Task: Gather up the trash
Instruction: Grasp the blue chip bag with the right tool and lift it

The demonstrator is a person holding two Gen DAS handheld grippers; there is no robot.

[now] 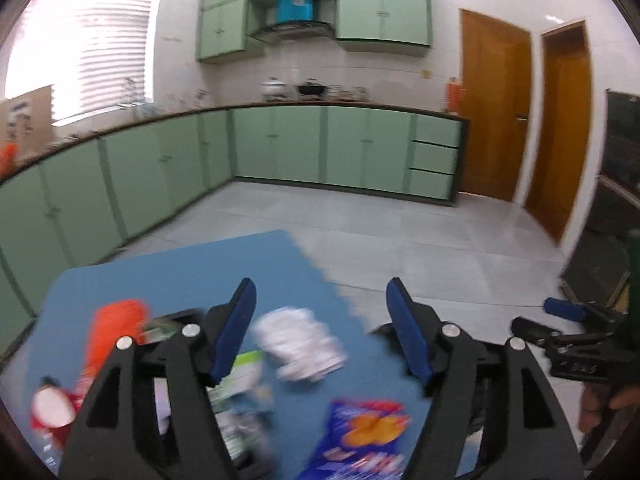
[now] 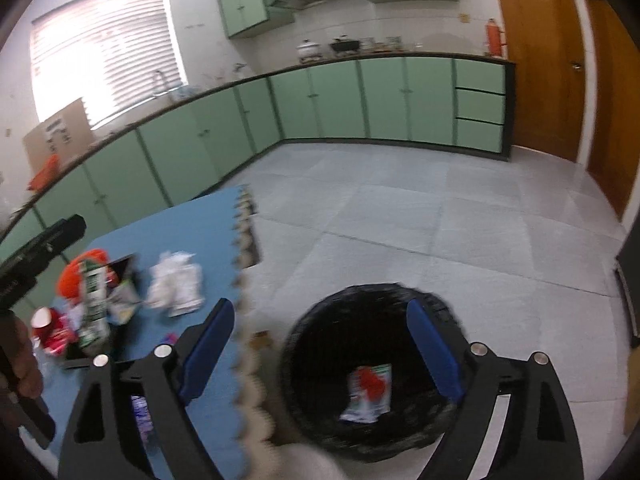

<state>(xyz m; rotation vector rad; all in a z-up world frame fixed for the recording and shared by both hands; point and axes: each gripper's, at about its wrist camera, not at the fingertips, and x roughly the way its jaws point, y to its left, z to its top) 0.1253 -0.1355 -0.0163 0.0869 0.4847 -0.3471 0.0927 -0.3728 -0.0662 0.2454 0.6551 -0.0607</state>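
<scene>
I log pale green cabinets [image 1: 320, 148] along two white walls, upper units [image 1: 382, 10] above. Grey tiled floor [image 2: 400, 216], bright blinded window [image 1: 86, 44], two wooden doors [image 1: 494, 104].

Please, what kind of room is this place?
Most likely a home kitchen: green base cabinets run under a long counter, a range hood hangs between wall cabinets, and a black pot stands on the counter.

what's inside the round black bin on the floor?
One crumpled white wrapper with red print lies on the bottom of the round black bin. The right gripper's blue finger covers part of the interior.
</scene>
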